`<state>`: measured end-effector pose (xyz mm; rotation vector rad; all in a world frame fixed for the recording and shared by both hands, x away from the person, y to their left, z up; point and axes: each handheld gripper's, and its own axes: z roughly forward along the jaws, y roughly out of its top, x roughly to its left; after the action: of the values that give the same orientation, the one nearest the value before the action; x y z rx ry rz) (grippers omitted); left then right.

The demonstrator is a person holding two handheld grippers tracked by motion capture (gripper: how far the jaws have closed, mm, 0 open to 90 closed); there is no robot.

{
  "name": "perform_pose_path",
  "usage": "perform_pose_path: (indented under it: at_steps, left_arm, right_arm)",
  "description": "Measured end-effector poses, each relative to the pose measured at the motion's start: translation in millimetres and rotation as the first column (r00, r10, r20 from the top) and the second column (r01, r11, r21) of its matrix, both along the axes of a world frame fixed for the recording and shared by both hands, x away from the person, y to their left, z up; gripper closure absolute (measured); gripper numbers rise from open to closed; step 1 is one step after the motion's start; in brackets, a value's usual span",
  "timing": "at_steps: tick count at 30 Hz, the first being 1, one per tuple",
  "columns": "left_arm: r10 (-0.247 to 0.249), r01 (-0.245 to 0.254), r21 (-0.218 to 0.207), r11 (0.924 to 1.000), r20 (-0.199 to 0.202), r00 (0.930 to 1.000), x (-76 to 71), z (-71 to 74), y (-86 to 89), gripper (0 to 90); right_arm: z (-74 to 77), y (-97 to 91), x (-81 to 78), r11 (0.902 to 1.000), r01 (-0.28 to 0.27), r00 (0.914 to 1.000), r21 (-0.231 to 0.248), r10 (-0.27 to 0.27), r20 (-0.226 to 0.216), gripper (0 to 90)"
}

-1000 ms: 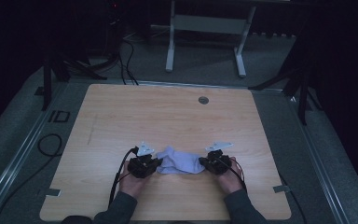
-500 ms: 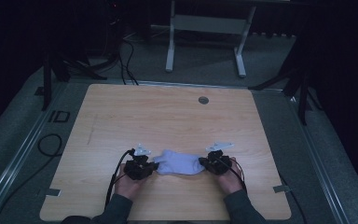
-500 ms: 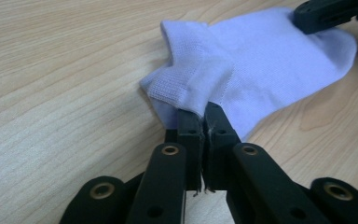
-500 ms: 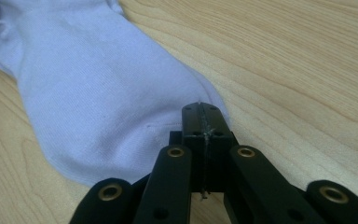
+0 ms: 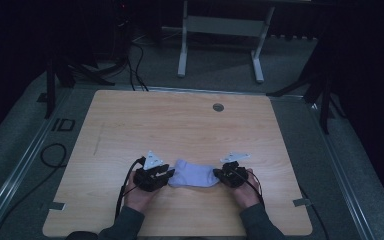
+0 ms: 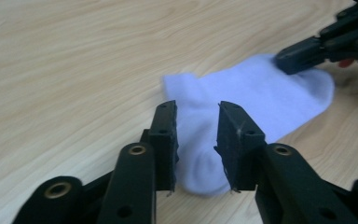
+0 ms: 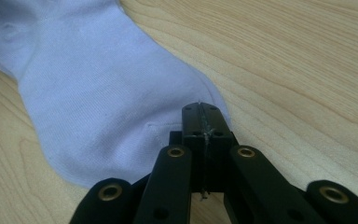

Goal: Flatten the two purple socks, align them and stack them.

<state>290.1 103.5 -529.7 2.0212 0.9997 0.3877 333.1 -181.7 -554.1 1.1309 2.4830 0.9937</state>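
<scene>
Sock lies flat on desk; right gripper fingers pinch its three-o'clock end, left gripper fingers, just opening, straddle its nine-o'clock end unclenched.

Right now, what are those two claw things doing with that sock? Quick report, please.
Left gripper jaws just been opening, sock end between them, pads off it. Right gripper shut on white sock. Sock flat on wooden table. Nothing in the way.

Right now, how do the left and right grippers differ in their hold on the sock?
The left gripper has just been opening: its fingers stand apart, astride the sock. The right gripper is pinched shut on the sock's other end. Both rest low on the wooden table.
</scene>
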Motion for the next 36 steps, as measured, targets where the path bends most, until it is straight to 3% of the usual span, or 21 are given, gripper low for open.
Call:
perform_pose_path:
  at_steps: [4, 8, 18, 23, 27, 32, 36]
  left_arm:
    - [-0.040, 0.041, 0.053, 0.9978, -0.015, 0.9991, 7.3, -10.0, -11.0, 73.5]
    - [-0.038, 0.047, 0.111, 0.9927, -0.089, 0.9953, 14.3, -22.1, -14.3, 74.7]
    - [-0.011, 0.024, 0.121, 0.9923, -0.108, 0.9941, 12.2, -25.2, -8.6, 71.9]
    - [-0.001, 0.014, 0.118, 0.9929, -0.105, 0.9944, 11.1, -25.1, -6.4, 68.6]
    - [-0.007, 0.014, 0.077, 0.9969, -0.101, 0.9949, 9.6, -22.1, -3.2, 63.5]
    - [-0.001, 0.003, 0.023, 0.9997, -0.068, 0.9977, 6.9, -13.5, 3.8, 62.5]
    - [0.014, -0.013, 0.013, 0.9998, -0.063, 0.9979, 7.2, -11.3, 9.0, 61.7]
  right_arm:
    - [-0.1, 0.0, -0.1, 1.0000, -0.001, 1.0000, 0.000, 0.001, 0.002, 89.9]
    - [-0.4, -0.5, -0.2, 1.0000, -0.001, 1.0000, 0.005, 0.001, 0.001, 89.9]
    - [-0.7, 0.9, -2.3, 1.0000, -0.005, 0.9997, -0.008, 0.005, 0.023, 89.8]
    - [-1.0, -0.2, -2.1, 1.0000, -0.006, 0.9998, -0.003, 0.006, 0.021, 89.7]
    - [-0.7, -1.7, -2.3, 0.9998, 0.004, 1.0000, 0.017, -0.004, 0.002, 88.6]
    - [3.1, -0.6, -5.6, 0.9991, -0.009, 0.9995, 0.041, 0.008, 0.031, 87.2]
    - [12.4, -3.8, -8.2, 0.9958, -0.011, 0.9981, 0.091, 0.005, 0.061, 86.8]
